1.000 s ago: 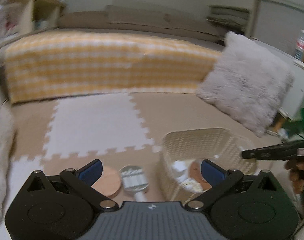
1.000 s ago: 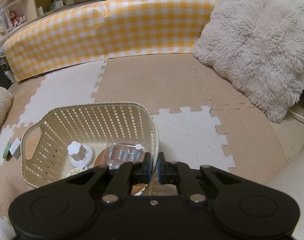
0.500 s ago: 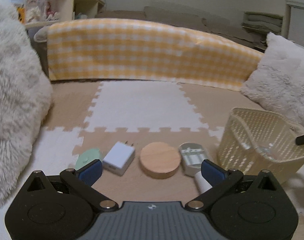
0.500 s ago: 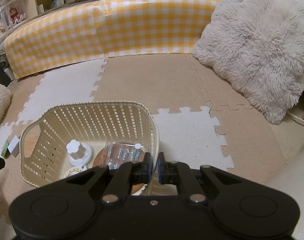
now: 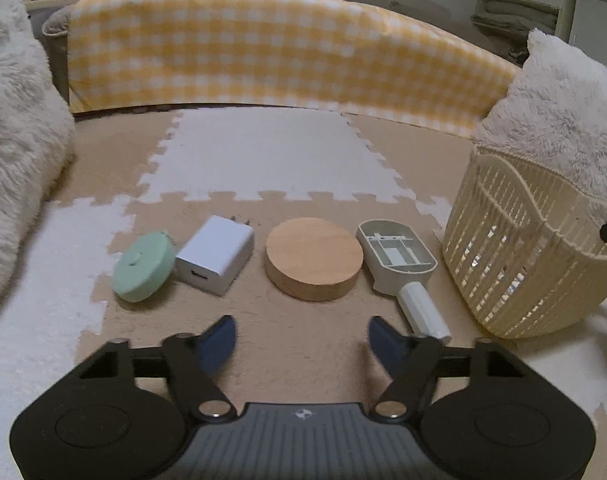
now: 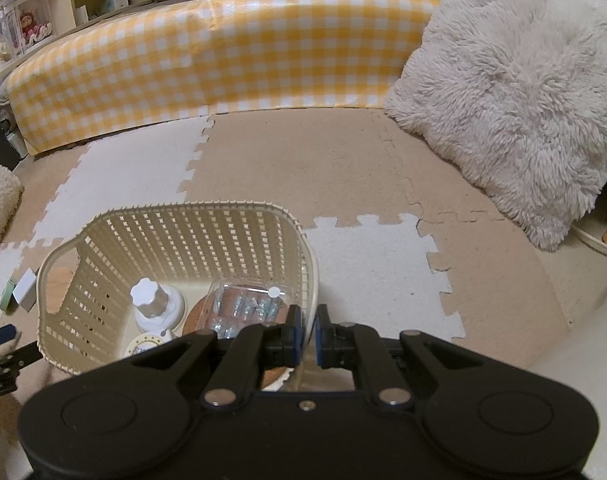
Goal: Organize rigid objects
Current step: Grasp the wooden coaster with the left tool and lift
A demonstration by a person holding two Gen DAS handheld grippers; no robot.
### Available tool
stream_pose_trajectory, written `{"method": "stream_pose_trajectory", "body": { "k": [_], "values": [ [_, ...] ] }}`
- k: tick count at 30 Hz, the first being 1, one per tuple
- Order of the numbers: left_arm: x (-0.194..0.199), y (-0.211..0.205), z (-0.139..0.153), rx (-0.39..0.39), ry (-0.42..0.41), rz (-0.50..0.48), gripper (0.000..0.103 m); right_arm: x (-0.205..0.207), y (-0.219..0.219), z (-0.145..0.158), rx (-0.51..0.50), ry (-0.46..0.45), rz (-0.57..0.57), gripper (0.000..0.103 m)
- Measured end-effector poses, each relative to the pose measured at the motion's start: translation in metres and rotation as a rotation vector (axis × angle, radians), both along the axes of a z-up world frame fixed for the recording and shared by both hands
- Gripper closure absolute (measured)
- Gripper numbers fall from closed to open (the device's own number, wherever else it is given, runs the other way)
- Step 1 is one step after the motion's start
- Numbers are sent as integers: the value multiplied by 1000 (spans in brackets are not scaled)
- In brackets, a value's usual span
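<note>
Jaws of the left gripper (image 5: 302, 338) have just been closing, with nothing between them, near a wooden disc (image 5: 314, 258) on the floor mat (image 5: 263, 152). Beside it stands the basket (image 6: 175, 236), whose rim the right gripper (image 6: 306, 330) pinches shut.

Dim warm light, fisheye warp, slight blur

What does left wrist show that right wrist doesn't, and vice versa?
Left wrist only: the whole floor row, with the mint disc and wooden puck clear and the grey scoop, ahead of the left gripper, whose empty jaws have just been closing.
Right wrist only: basket contents, a white bottle and clear box; right gripper shut.
Both: basket, white charger, gingham cover.
</note>
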State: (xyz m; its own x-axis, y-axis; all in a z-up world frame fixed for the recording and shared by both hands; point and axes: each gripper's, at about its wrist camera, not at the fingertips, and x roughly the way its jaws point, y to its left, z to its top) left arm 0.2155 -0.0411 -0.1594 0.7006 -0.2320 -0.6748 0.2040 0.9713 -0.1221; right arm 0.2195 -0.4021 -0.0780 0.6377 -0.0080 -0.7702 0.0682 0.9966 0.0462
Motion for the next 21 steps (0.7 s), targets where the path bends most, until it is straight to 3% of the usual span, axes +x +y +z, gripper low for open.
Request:
{"method": "stream_pose_trajectory", "body": {
  "k": [12, 21],
  "values": [
    [43, -16, -4, 30, -36, -12, 32, 1, 2, -3, -15, 10, 7, 95],
    [66, -32, -5, 113, -37, -70, 34, 0, 0, 0, 4, -9, -7, 96]
  ]
}}
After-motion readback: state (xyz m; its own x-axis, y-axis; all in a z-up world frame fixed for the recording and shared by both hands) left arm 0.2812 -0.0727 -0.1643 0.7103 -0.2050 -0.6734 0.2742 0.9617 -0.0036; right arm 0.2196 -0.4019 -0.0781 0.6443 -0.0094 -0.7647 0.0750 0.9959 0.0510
